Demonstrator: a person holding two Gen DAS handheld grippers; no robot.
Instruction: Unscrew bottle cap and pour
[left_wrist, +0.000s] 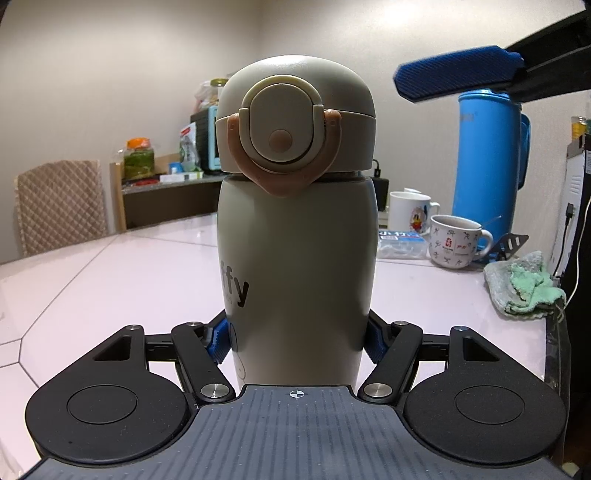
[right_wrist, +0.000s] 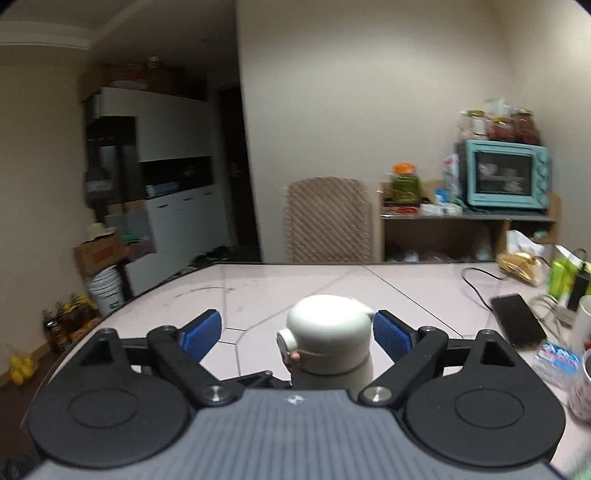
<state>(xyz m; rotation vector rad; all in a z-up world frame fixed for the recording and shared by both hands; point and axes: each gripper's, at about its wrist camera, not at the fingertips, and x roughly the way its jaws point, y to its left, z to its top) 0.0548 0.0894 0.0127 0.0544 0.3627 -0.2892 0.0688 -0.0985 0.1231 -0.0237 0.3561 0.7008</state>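
In the left wrist view, the left gripper (left_wrist: 295, 341) is pinched on the lower body of a beige flask (left_wrist: 295, 258), its blue pads pressed against both sides. The flask stands upright on the pale pink table (left_wrist: 110, 280), near the camera and in the middle of the view. Its domed cap (left_wrist: 295, 114) is on, with a round latch and a tan strap loop facing the camera. At the upper right, to the right of the cap and apart from it, one blue-padded finger of the right gripper (left_wrist: 458, 70) reaches in from the right edge. Farther back on the right stand a tall blue jug (left_wrist: 487, 162), a white mug (left_wrist: 408, 210) with a cartoon print, and a wider cup (left_wrist: 456, 240) printed with small figures. A green cloth (left_wrist: 524, 284) lies crumpled at the right edge of the table. In the right wrist view, which is somewhat blurred, the right gripper (right_wrist: 297, 332) is spread wide around the cap (right_wrist: 327, 328). The right pad sits just beside the cap, perhaps touching it, while the left pad stands clearly apart. A black phone (right_wrist: 517, 323) lies on the table to the right. Beyond the far edge of the table are a chair (right_wrist: 328, 218) and, on a shelf, a small turquoise oven (right_wrist: 506, 173).
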